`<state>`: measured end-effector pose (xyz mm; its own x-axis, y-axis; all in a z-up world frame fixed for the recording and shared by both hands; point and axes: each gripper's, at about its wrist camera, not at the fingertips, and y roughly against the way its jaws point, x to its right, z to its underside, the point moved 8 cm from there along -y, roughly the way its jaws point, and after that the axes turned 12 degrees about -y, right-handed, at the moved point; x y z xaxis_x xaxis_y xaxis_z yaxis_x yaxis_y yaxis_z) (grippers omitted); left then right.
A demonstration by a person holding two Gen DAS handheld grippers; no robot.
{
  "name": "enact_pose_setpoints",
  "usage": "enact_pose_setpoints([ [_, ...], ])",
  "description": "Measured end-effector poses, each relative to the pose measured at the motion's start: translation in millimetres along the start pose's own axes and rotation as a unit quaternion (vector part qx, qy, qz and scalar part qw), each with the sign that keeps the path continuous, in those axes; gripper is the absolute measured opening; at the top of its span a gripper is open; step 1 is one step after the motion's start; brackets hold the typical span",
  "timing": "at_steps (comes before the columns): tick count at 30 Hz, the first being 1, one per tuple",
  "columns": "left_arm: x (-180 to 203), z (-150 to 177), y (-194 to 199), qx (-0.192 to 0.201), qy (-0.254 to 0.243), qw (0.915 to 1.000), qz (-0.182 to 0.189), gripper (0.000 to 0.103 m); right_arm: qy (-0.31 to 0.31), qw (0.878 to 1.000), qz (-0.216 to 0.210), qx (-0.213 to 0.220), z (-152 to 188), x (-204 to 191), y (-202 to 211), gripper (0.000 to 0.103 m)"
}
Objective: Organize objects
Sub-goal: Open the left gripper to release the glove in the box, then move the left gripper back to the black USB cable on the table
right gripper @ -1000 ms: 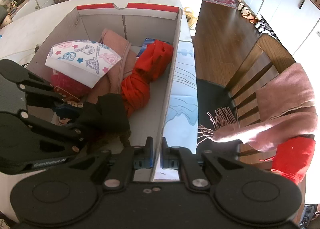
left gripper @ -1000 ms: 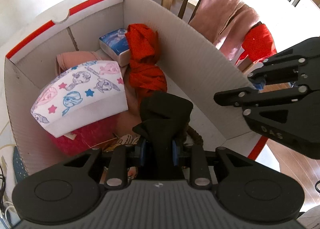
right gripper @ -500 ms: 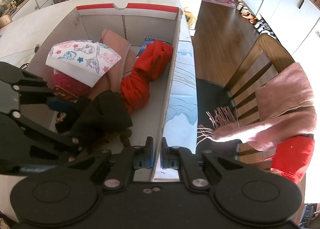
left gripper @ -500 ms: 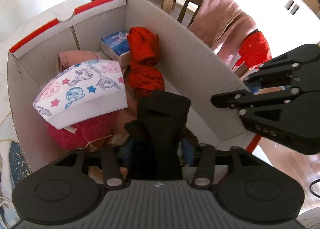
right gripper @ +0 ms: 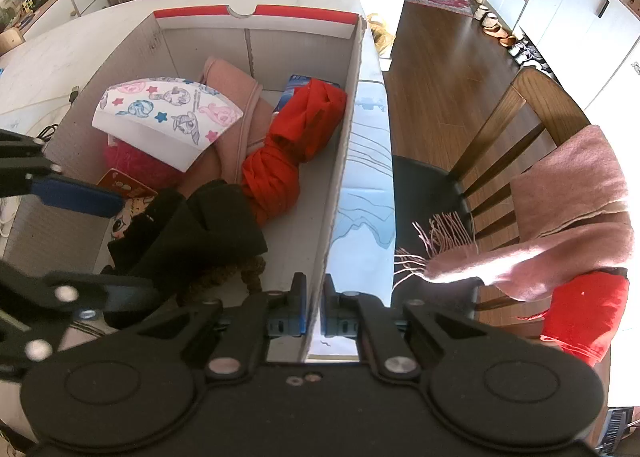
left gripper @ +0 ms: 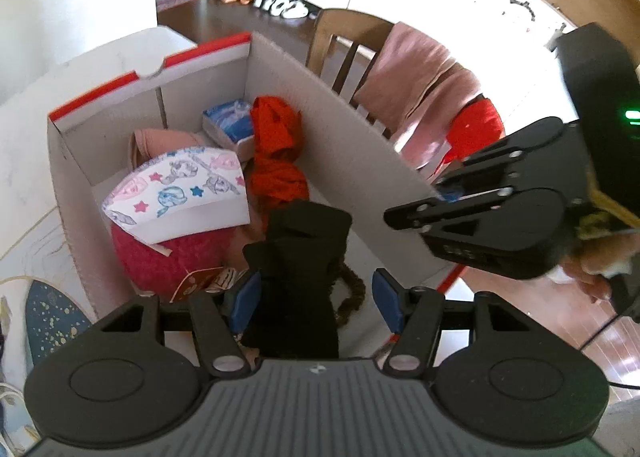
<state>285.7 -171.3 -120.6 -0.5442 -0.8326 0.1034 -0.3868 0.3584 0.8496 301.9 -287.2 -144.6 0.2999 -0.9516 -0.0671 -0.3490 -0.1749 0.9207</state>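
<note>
The left gripper is opening around the black cloth; the right gripper pinches the cardboard box wall.

Left gripper fingers opening — right gripper fingers clamped.

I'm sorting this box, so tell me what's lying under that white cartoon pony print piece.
Under the pony-print piece a bright pink fuzzy item bulges out, and a folded dusty-pink cloth runs behind it. How they lie beneath it, down to the box floor, is covered.
</note>
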Motion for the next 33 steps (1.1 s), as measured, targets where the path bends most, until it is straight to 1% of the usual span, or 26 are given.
enact_pose_setpoints([
  [6,0.3,2.6,27.8,0.030,-0.002,0.9995,-0.007,0.063,0.001,1.000,0.001,0.000,0.1,0.5,0.5,0.005],
  [9,-4.4,5.2,41.2,0.043,0.009,0.9990,-0.008,0.064,0.001,1.000,0.001,-0.001,0.3,1.1,1.1,0.005],
  [10,-5.4,6.1,44.8,0.046,0.011,0.9988,-0.007,0.065,0.001,1.000,0.001,-0.001,0.5,1.6,1.9,0.005],
  [12,-8.0,9.3,53.4,0.054,0.016,0.9983,-0.010,0.072,0.001,1.000,0.001,-0.002,0.9,1.7,2.3,0.006],
  [17,-18.9,19.4,69.3,0.066,0.029,0.9971,-0.023,0.073,0.005,1.000,0.003,-0.005,2.5,0.9,4.4,0.007],
  [19,-26.2,24.5,76.7,0.070,0.035,0.9963,-0.033,0.075,0.006,1.000,0.004,-0.007,3.5,0.8,4.4,0.007],
  [25,-61.7,46.2,97.4,0.078,0.068,0.9922,-0.069,0.082,0.005,1.000,0.005,-0.010,4.1,0.2,3.4,0.007],
  [28,-84.2,60.3,104.4,0.073,0.081,0.9898,-0.091,0.083,0.006,1.000,0.007,-0.012,3.2,-1.3,2.8,0.008],
  [30,-99.8,70.7,108.0,0.069,0.089,0.9879,-0.106,0.089,0.007,1.000,0.010,-0.012,3.1,-2.0,2.2,0.009],
  [33,-126.7,86.9,111.5,0.061,0.103,0.9853,-0.122,0.092,0.007,1.000,0.013,-0.013,2.9,-2.6,1.8,0.008],
])
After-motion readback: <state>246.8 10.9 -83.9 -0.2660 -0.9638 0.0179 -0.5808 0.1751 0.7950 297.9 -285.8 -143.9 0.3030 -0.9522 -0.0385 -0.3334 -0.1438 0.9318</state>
